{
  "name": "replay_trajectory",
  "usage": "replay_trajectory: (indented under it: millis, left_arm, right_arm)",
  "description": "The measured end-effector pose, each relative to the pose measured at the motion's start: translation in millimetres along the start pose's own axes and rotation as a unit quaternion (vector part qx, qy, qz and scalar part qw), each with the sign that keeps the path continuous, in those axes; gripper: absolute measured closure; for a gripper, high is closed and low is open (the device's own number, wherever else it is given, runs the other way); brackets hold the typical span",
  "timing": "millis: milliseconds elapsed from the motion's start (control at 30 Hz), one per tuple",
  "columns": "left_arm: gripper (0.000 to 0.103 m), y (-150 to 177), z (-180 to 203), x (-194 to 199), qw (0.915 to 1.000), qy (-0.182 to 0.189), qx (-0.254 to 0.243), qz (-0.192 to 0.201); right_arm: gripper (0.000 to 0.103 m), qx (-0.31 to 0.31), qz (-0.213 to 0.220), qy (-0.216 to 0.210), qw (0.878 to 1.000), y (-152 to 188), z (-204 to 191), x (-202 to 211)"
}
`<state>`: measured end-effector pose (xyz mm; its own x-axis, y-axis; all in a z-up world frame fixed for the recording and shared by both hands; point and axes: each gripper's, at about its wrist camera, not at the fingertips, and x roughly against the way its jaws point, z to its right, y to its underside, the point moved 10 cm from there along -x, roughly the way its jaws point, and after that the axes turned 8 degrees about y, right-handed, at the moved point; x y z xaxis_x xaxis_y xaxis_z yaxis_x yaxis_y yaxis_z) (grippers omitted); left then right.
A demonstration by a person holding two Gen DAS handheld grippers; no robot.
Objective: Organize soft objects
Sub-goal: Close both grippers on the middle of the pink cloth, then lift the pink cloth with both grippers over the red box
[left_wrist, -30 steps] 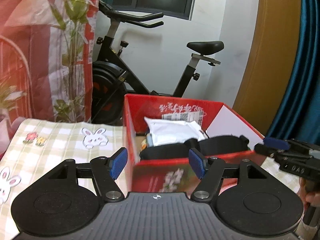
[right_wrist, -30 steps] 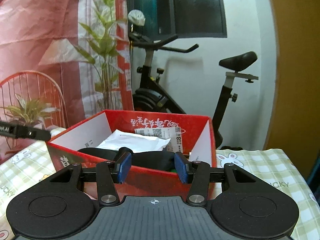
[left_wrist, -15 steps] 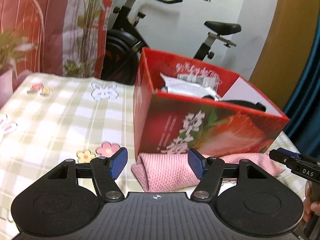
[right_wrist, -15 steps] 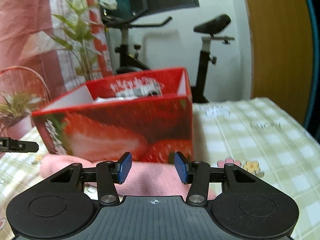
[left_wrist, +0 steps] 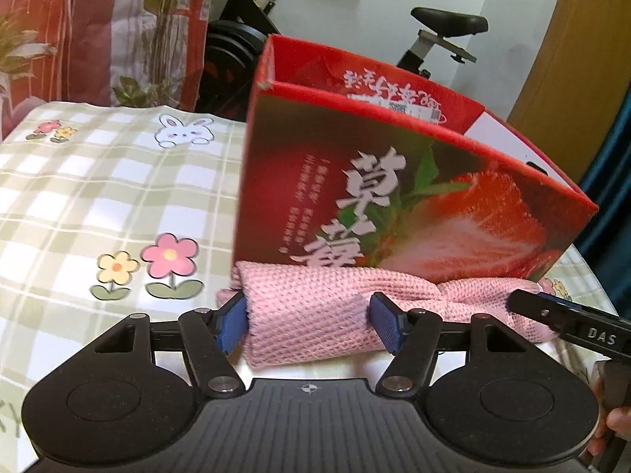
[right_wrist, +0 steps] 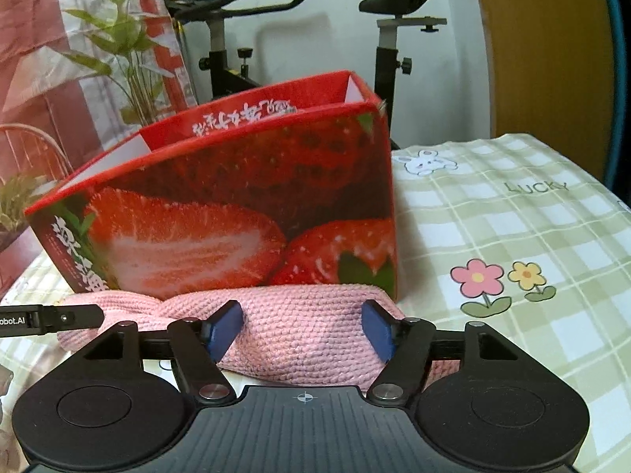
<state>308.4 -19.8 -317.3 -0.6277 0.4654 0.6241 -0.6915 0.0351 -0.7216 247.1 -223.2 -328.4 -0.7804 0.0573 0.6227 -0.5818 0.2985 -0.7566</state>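
Note:
A pink knitted cloth [left_wrist: 453, 295] lies flat on the table, along the foot of a red strawberry box [left_wrist: 394, 197]. My left gripper [left_wrist: 309, 323] is open and straddles the cloth's left end, one blue pad at each side. My right gripper [right_wrist: 301, 329] straddles the right end of the pink cloth [right_wrist: 315, 303]; its jaws are opening, with the knit between them and not pinched. The right gripper's finger [left_wrist: 568, 323] shows at the edge of the left wrist view. The box [right_wrist: 236, 205] rises just behind both grippers, and its inside is hidden.
A green checked tablecloth [left_wrist: 98, 197] with flowers and bunnies covers the table [right_wrist: 512, 236]. An exercise bike [right_wrist: 386, 39], a plant [right_wrist: 130, 59] and a red curtain stand behind the table. A hand [left_wrist: 615, 421] shows at the lower right.
Both grippers have come down from above the box to the table in front of it, onto the pink cloth. The box's contents have dropped out of sight. The right jaws have widened.

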Motion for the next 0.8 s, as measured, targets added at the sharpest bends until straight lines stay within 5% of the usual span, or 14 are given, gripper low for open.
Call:
replay_trajectory:
  millis: [100,367,633,800]
  left_arm:
    - [0.04,2,3,-3,1.0,0.002,-0.002,-0.001]
    - [0.079,8,16,-5,0.9993,0.017,-0.03,-0.012]
    - [0.084,20,24,1,0.9989,0.023,-0.031,-0.027]
    - [0.084,27,30,6,0.9986,0.017,-0.027,-0.041]
  right_arm:
    - [0.038,-0.006,-0.013,0.003,1.0,4,-2,-8]
    - [0.039,0.022,-0.023,-0.008,0.999,7,-14,-11]
    - [0.07,0.031,-0.04,-0.033,0.998,12,-27,-2]
    - [0.075,0.027,-0.046,-0.044,0.998,20,-31,6]
